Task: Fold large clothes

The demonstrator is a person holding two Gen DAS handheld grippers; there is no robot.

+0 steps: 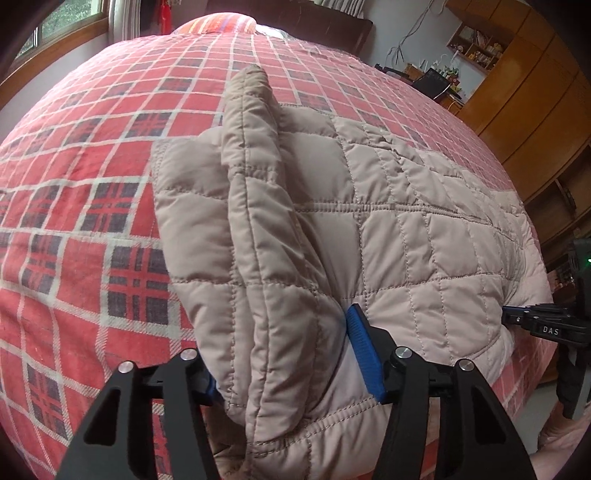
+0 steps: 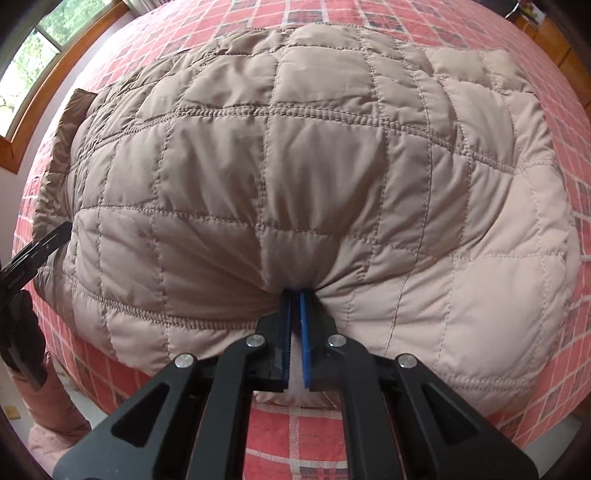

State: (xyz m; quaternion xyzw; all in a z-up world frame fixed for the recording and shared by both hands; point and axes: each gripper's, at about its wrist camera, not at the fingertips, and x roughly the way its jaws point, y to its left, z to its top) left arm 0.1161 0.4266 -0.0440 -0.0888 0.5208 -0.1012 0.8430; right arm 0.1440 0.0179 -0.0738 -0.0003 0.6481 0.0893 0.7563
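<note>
A beige quilted jacket (image 1: 388, 206) lies spread on a bed with a red plaid cover (image 1: 85, 206). In the left wrist view, a thick fold of the jacket stands up as a ridge (image 1: 255, 206) running away from my left gripper (image 1: 284, 350). That fold fills the gap between its fingers; only the right blue pad (image 1: 364, 354) shows clearly. In the right wrist view, my right gripper (image 2: 295, 295) is shut on the jacket (image 2: 295, 147) at its near edge, and the fabric puckers around the blue pads (image 2: 303, 332). Each gripper shows at the edge of the other's view: the right gripper (image 1: 517, 317) and the left gripper (image 2: 48, 240).
A wood-framed window (image 1: 62, 33) is beyond the bed's far left, and it also appears as the window (image 2: 33, 55). Wooden wardrobes (image 1: 528, 96) and a cluttered desk (image 1: 436, 79) stand at the right. A striped pillow (image 1: 218, 22) lies at the bed's head. A pink padded sleeve (image 2: 48, 406) is at lower left.
</note>
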